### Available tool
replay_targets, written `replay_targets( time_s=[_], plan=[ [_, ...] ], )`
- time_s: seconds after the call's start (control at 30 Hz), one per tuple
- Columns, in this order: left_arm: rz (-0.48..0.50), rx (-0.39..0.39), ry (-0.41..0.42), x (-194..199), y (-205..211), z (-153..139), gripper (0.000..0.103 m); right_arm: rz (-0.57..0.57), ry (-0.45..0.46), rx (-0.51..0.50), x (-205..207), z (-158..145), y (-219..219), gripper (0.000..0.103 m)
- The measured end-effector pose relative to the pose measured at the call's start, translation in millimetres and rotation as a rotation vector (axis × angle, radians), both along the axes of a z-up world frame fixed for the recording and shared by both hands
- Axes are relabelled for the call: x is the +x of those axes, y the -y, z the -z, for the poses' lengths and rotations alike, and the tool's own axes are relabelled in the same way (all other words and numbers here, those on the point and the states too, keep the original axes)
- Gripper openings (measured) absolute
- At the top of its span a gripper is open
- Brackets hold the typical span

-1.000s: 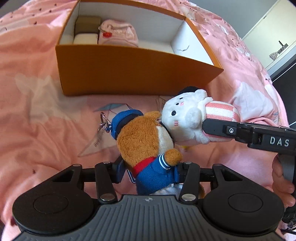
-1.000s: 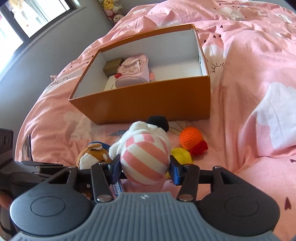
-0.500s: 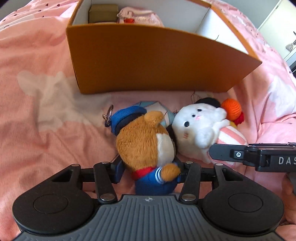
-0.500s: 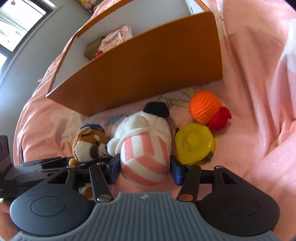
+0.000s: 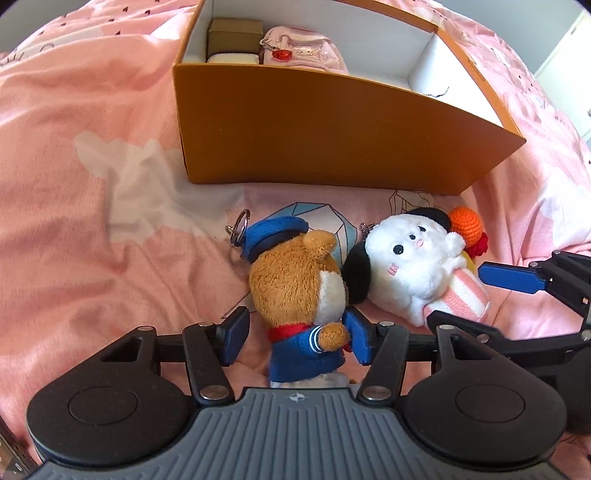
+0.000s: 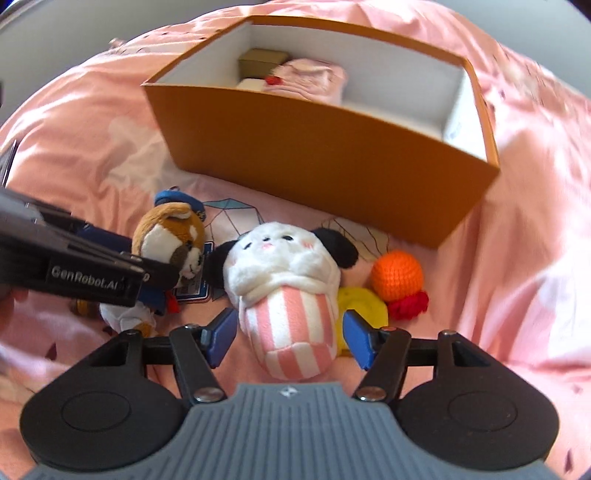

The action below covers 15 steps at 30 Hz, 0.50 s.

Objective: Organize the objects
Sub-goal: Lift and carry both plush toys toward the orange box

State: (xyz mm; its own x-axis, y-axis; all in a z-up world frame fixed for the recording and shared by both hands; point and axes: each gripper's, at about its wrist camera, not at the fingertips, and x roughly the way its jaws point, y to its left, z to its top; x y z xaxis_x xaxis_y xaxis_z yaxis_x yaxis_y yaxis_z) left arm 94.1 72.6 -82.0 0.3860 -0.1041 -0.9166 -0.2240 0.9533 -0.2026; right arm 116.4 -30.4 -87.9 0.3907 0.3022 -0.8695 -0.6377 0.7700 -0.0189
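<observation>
On pink bedspread (image 5: pixel 92 122), just in front of orange box (image 5: pixel 314 136): two plush toys lying side by side, touching. Left gripper (image 5: pixel 295 334) straddling brown bear plush (image 5: pixel 295 280) in blue cap and jacket; jaws just been opening, left pad clear of the toy with bedding showing in the gap, right pad (image 5: pixel 356 339) right at the bear's paw, contact hard to call. Not clamped. Key ring (image 5: pixel 238 230) at the cap, flat on the bedding. Right gripper (image 6: pixel 286 336) astride white plush (image 6: pixel 280 266) with black ears and pink-striped lower half; jaws also just been opening, gaps visible both sides of the striped part, no pinch. Both toys resting on the bed, none lifted. Beside white plush, on the side away from the bear: yellow toy (image 6: pixel 364 301) partly under it, orange crochet ball (image 6: pixel 397 275) with red fringe touching the yellow one. Inside box, far left end: pink pouch (image 5: pixel 306 55), small brown carton (image 5: pixel 236 35), white item (image 5: pixel 231 58) in front of the carton. Rest of box floor bare white. Right wrist view slightly motion-blurred at edges.
</observation>
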Motion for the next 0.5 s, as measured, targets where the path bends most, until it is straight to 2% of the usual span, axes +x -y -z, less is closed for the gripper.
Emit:
replay_targets(
  time_s=[0.17, 0.33, 0.5],
  plan=[
    [-0.029, -0.048, -0.015, 10, -5, 2, 0.065, -0.133, 0.118, -0.111, -8, -1, -15, 0.065],
    [-0.034, -0.062, -0.024, 14, -4, 3, 0.062, -0.222, 0.142, -0.182, -10, 6, -31, 0.064],
    [-0.031, -0.070, -0.031, 15, -3, 5, 0.062, -0.269, 0.197, -0.274, -12, 21, -41, 0.068]
  ],
)
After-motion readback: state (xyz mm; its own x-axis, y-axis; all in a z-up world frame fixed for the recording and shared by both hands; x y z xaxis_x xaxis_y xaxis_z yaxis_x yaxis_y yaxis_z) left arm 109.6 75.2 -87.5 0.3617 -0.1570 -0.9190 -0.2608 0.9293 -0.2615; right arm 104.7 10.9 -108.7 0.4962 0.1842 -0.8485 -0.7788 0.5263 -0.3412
